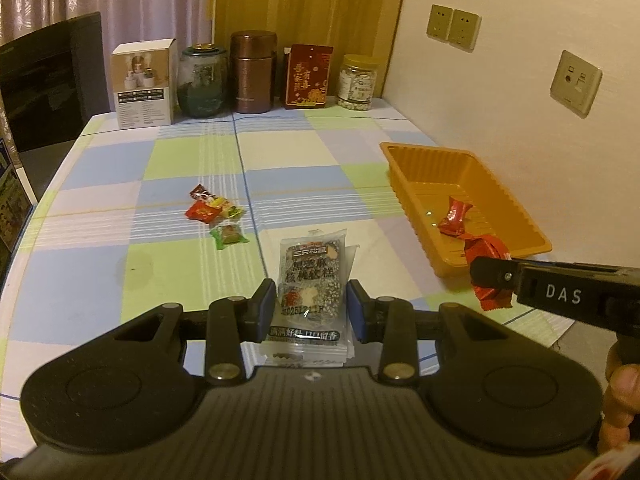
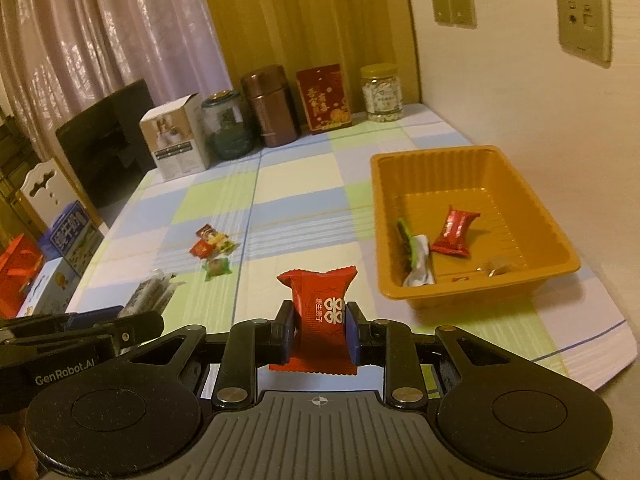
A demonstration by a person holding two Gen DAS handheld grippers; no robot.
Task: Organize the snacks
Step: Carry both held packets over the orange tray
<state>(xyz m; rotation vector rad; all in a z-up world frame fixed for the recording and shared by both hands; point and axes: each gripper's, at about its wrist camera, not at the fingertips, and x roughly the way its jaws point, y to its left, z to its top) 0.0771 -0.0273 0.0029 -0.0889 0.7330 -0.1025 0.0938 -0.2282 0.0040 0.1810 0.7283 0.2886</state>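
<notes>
- Carrying is the step in hand: both tools are loaded and the orange tray (image 2: 476,160) is the likely drop point.
- Left tool (image 1: 312,308) pinches a clear-wrapped sesame cake packet (image 1: 310,280) between its blue pads, held above the checked desk (image 1: 100,160), near the tray's front corner but not over it.
- Right tool (image 2: 319,330) is pressed onto a red candy (image 2: 320,312), gripped at mid-wrapper, in front of the tray and apart from it.
- Inside the tray lie a red wrapped sweet (image 2: 454,232), a green-and-white wrapper (image 2: 416,256) and a small brownish piece I cannot identify.
- Left of the tray, well apart, a small pile of loose sweets (image 1: 216,216) waits on the desk.
- Next, I judge, each tool must travel over the tray's rim and spread its pads; the right is nearer.
</notes>
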